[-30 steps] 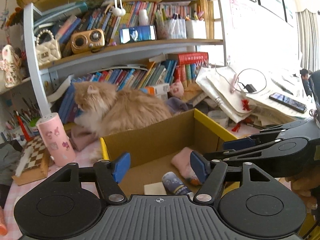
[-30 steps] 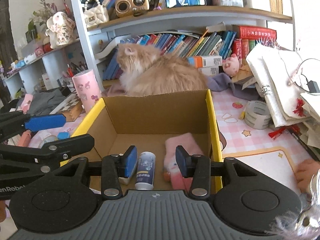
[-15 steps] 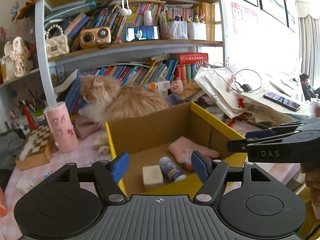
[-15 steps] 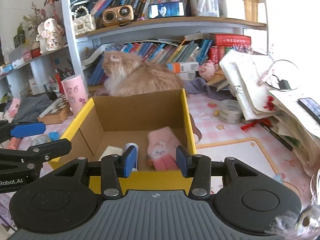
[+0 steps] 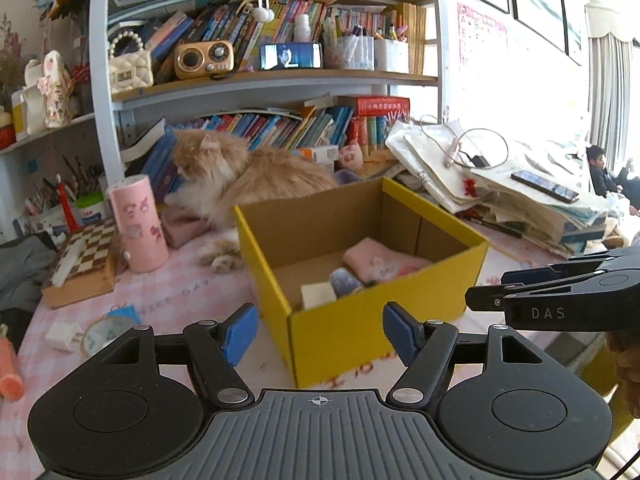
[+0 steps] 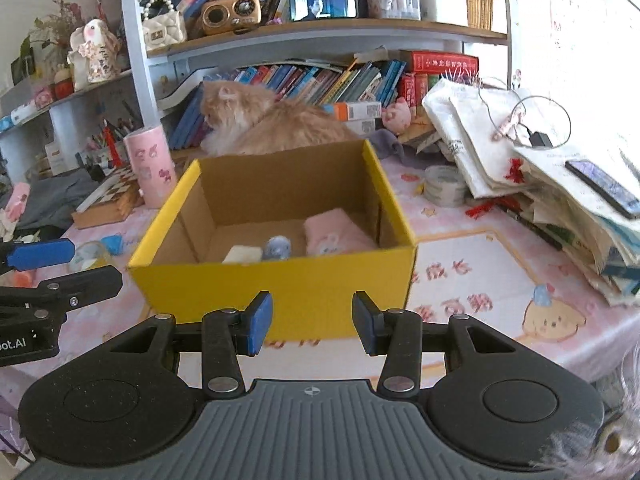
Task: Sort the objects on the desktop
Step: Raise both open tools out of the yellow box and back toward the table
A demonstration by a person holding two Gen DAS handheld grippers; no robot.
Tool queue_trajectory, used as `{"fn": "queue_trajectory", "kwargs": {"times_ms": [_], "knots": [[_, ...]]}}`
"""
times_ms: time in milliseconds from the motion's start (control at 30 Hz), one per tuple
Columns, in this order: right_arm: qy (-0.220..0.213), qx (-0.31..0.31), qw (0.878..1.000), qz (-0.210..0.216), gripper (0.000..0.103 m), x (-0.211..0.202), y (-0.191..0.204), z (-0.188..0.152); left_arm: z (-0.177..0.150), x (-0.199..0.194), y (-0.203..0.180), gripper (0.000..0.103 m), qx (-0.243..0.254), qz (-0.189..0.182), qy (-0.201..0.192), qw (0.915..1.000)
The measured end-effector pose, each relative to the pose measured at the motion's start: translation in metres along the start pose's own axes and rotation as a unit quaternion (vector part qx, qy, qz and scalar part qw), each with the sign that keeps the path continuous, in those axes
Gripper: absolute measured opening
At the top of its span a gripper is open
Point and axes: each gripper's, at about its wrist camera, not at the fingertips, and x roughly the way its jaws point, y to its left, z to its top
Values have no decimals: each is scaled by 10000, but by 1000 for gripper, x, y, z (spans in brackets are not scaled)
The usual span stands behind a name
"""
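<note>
Yellow cardboard box (image 6: 280,284) stands open-topped, brown inside.

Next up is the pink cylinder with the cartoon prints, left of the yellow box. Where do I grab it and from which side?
Take the pink cylinder around its mid-body, coming in level from the front. It stands upright and its round wall suits opposing pads. The checkered box crowds its left and the cat lies behind to its right, so those sides look tight. The left tongs, open and empty, are nearer.
</note>
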Motion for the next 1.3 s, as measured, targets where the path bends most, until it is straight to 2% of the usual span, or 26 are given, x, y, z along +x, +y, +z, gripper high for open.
{"fn": "queue_trajectory", "kwargs": {"times_ms": [333,467,700,1300], "knots": [[221,145,9996,-28,41,-20,44,-35,-33,-30,24,71,-81,-21,283,9996],[404,352,9986,-4,41,-23,57,-51,-46,-35,30,71,-185,-112,515,9984],[507,205,9985,82,42,-30,84,-66,-60,-49,36,71,-53,-194,631,9978],[711,-256,9960,478,43,-27,149,-80,-81,-74,72,76,-119,-53,767,9970]]}}
